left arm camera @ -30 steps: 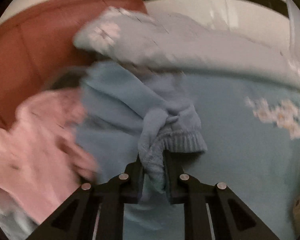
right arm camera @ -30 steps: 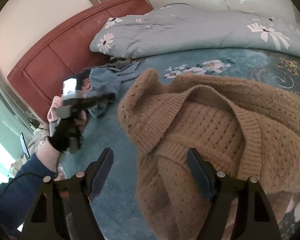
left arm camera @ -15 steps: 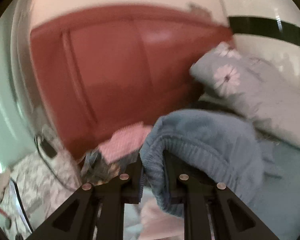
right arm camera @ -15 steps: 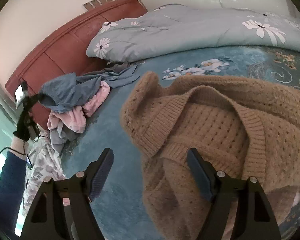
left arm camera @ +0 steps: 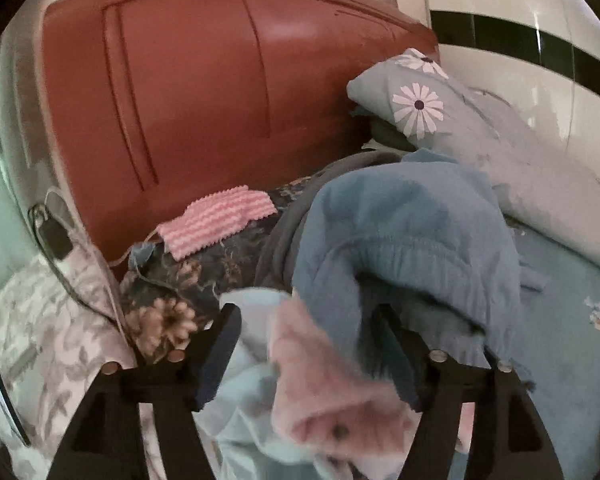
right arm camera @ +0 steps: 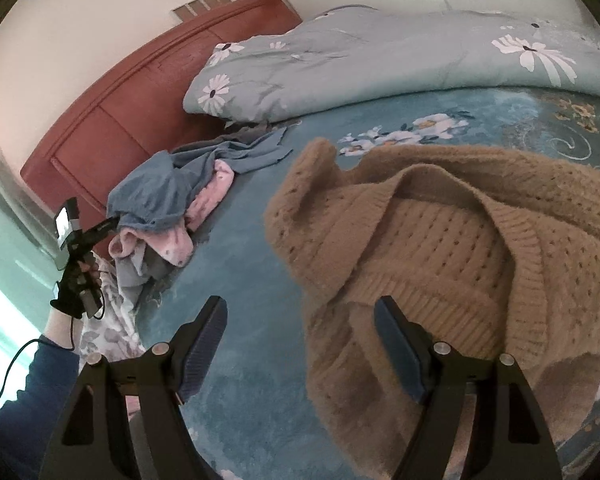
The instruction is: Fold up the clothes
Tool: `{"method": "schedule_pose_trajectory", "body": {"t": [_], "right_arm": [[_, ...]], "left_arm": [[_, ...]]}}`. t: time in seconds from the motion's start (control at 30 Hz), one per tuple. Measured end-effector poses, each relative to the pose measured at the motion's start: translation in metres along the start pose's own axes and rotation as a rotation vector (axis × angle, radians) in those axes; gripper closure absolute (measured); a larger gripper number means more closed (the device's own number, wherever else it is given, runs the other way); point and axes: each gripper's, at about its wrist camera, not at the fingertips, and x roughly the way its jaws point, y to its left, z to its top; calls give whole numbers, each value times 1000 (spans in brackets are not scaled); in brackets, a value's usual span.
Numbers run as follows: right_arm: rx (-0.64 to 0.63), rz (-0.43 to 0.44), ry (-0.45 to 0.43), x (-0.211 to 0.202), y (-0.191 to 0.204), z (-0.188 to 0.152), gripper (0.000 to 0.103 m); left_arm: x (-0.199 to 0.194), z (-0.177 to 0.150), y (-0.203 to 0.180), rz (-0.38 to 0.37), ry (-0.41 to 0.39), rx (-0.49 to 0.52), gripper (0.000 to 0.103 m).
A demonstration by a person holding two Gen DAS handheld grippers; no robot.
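Observation:
A blue garment [left arm camera: 412,232] lies heaped on a pink garment [left arm camera: 332,392] at the bed's edge by the headboard. My left gripper [left arm camera: 306,316] hovers over this pile, jaws opening. Cloth lies loose between the fingers and the pads press on nothing. From the right wrist view the same pile [right arm camera: 152,196] sits far left, with the left gripper [right arm camera: 108,224] beside it in a gloved hand [right arm camera: 78,280]. A brown knitted sweater [right arm camera: 440,248] is spread on the teal bedcover [right arm camera: 240,280]. My right gripper [right arm camera: 300,308] stands open at the sweater's near left edge, its right finger over the knit.
A red-brown headboard [left arm camera: 200,100] stands behind the pile. A grey-blue quilt with white flowers [right arm camera: 380,64] is bunched along the back of the bed. A pink striped cloth [left arm camera: 220,220] lies on a dark flowered fabric by the headboard. A cable runs down at the left.
The left gripper carried the blue garment by its cuff leftward to the bed's edge near the headboard, then its jaws spread and let the cuff go. The right gripper stayed put.

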Motion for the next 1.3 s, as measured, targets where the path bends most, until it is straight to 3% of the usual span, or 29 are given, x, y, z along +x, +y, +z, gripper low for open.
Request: {"method": "schedule_pose_trajectory", "body": {"t": [0.17, 0.3, 0.4, 0.57, 0.7, 0.83, 0.9, 1.0, 1.03, 1.1, 1.13, 1.3], "right_arm": [[0, 13, -6, -10, 3, -8, 26], [-32, -11, -20, -28, 3, -15, 26], [-63, -62, -46, -46, -2, -21, 26], [-50, -236, -99, -70, -33, -26, 26], [64, -307, -129, -85, -73, -33, 26], [156, -296, -133, -93, -103, -46, 26], [185, -304, -138, -98, -115, -51, 26], [208, -311, -148, -104, -125, -54, 26], [210, -310, -150, -105, -127, -55, 26], [208, -307, -151, -104, -128, -55, 26], [209, -305, -150, -104, -130, -55, 26], [237, -263, -155, -98, -134, -52, 26]], "left_arm": [[-30, -25, -3, 9, -38, -41, 26], [-54, -49, -28, -69, -56, -96, 26], [-72, -67, -77, -243, -26, -48, 26], [-105, -109, -206, -693, 107, 108, 26], [-141, -141, -299, -873, 132, 326, 26], [-161, -173, -365, -882, 144, 532, 26], [-158, -180, -379, -849, 161, 550, 26], [-140, -179, -378, -833, 229, 452, 30], [-132, -177, -373, -838, 259, 406, 35], [-121, -174, -362, -826, 291, 352, 79], [-116, -173, -358, -822, 293, 339, 88], [-107, -164, -335, -825, 247, 266, 89]]}}
